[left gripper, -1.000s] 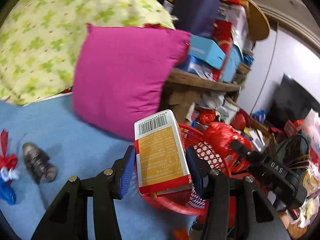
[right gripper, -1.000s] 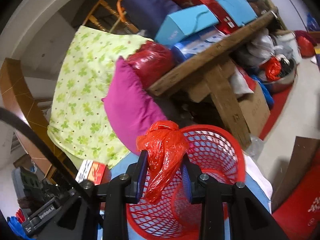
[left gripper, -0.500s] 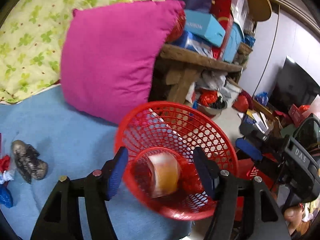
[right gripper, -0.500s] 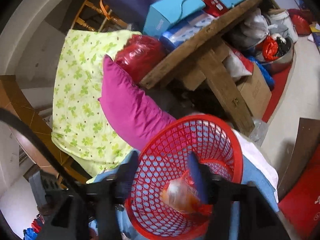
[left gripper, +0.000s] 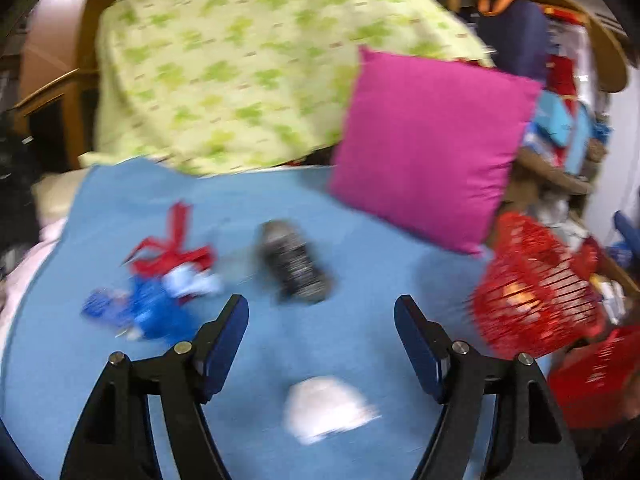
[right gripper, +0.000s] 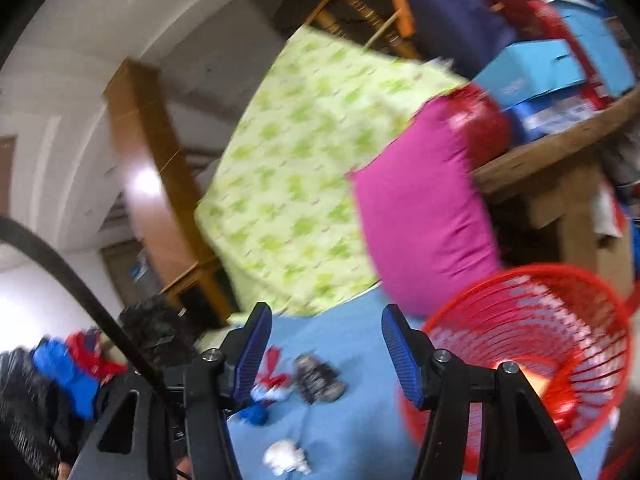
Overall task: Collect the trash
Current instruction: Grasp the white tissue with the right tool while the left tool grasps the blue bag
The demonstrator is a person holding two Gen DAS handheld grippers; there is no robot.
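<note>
My left gripper [left gripper: 320, 326] is open and empty above the blue sheet [left gripper: 380, 264]. A white crumpled wad [left gripper: 326, 408] lies just below it. A grey-black crumpled wrapper [left gripper: 294, 266] lies ahead, and red, white and blue scraps [left gripper: 160, 284] lie to its left. The red mesh basket [left gripper: 536, 300] sits at the right with trash inside. My right gripper [right gripper: 324, 354] is open and empty, left of the basket [right gripper: 532, 356]. The wrapper [right gripper: 318, 378], scraps [right gripper: 268, 388] and white wad [right gripper: 286, 458] show below it.
A magenta cushion [left gripper: 432, 148] and a green-patterned pillow [left gripper: 248, 68] lean at the back of the sheet. A wooden table [right gripper: 560, 148] piled with boxes stands at the right. Dark bags and clothes [right gripper: 52, 384] lie at the left.
Both grippers dropped their loads, the box and the red bag, into the basket, opened, and swung left away from it toward the trash on the sheet.
</note>
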